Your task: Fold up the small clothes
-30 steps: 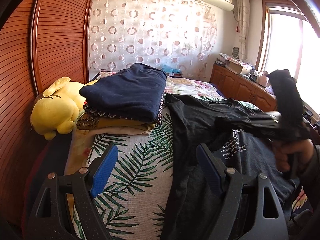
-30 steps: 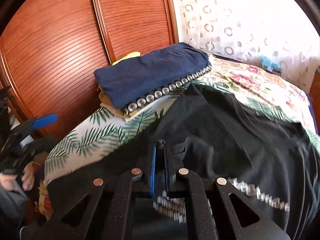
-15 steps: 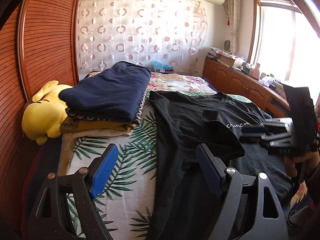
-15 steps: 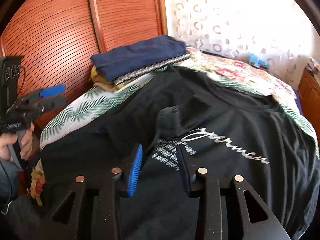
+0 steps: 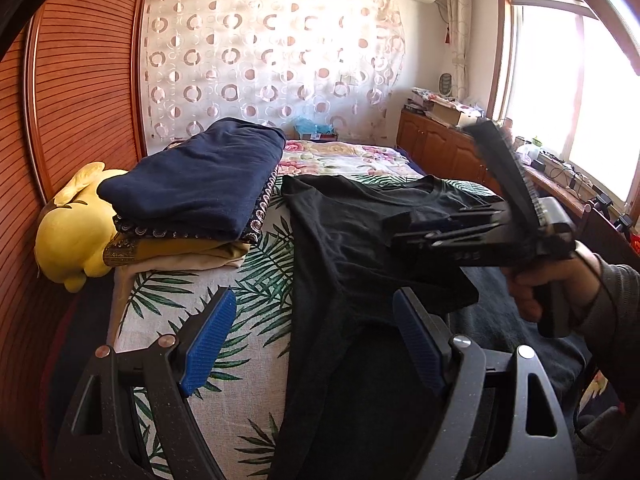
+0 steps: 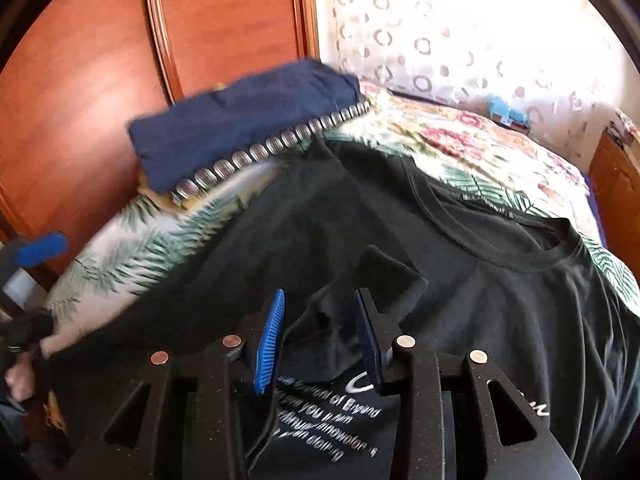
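A black T-shirt (image 5: pixel 340 240) (image 6: pixel 500 300) with white lettering lies spread on the bed. Its sleeve (image 6: pixel 384 276) is folded inward onto the chest. My right gripper (image 6: pixel 320 340) hovers just over that folded sleeve. Its blue pads stand apart and do not press the cloth. In the left wrist view the right gripper (image 5: pixel 404 228) reaches in from the right, held by a hand (image 5: pixel 552 280). My left gripper (image 5: pixel 312 344) is wide open above the shirt's near left edge, with nothing between its fingers. One of its blue pads (image 6: pixel 40 248) shows at the right view's left edge.
A stack of folded clothes (image 5: pixel 200 184) (image 6: pixel 248 120), navy on top, sits at the bed's left, beside a yellow plush toy (image 5: pixel 72 232). A red wooden wardrobe (image 5: pixel 80 100) runs along the left. Low cabinets (image 5: pixel 440 144) stand under the window at the right.
My right gripper opened and let go of the sleeve, which now lies folded on the chest. It drew back and then came in low over the sleeve. The left gripper stayed open.
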A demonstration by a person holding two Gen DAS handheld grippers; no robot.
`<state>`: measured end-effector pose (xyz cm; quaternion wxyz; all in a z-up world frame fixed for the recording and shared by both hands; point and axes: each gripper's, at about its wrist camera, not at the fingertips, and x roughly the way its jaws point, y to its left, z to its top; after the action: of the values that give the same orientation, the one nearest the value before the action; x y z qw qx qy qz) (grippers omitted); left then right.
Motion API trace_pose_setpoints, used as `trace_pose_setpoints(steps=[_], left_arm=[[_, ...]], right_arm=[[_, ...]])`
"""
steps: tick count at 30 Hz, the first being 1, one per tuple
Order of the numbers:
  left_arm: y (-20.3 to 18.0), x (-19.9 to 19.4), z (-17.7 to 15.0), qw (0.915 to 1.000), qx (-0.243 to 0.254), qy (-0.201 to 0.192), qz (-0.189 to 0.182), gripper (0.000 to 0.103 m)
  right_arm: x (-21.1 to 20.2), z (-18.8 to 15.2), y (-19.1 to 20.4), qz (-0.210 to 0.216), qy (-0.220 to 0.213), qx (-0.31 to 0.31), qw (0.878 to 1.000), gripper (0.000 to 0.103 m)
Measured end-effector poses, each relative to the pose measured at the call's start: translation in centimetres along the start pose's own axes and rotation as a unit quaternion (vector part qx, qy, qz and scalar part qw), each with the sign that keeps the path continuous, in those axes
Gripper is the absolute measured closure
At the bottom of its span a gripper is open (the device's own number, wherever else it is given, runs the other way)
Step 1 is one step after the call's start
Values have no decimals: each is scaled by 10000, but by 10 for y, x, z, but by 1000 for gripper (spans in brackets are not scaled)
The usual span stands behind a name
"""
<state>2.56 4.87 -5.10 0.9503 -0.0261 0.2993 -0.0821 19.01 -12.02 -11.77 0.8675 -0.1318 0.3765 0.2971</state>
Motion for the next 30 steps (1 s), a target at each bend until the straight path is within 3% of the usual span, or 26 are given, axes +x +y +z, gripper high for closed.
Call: trace_pose_setpoints(steps=[8, 13, 19, 22, 26, 28, 30], left_arm=[[-3, 2, -1, 10000, -9, 10, -16, 22], [-11, 5, -1, 10000, 46, 39, -73, 22], [-17, 9, -2, 9999, 77, 80, -124, 22], [-18, 9, -2, 9998, 85, 96, -125, 22], [-17, 8, -2, 9998, 86, 103, -127, 22], [-17, 8, -2, 9998, 81, 110, -132, 22], [-17, 9, -2, 9998, 80, 110, -135, 22]], right_arm=[[-29, -27, -29, -563, -2, 221, 9982, 66], [-57, -37, -39, -586, -129, 406, 9974, 66], [-76, -30, -31, -102, -493, 307, 9983, 66], [-67, -20, -17, 231, -477, 117, 9985, 67], [-45, -8, -5, 312, -251, -40, 9992, 70], [-33, -6, -4, 255, -68, -111, 9996, 77], [-26, -7, -7, 303, 99, -181, 9993, 95]])
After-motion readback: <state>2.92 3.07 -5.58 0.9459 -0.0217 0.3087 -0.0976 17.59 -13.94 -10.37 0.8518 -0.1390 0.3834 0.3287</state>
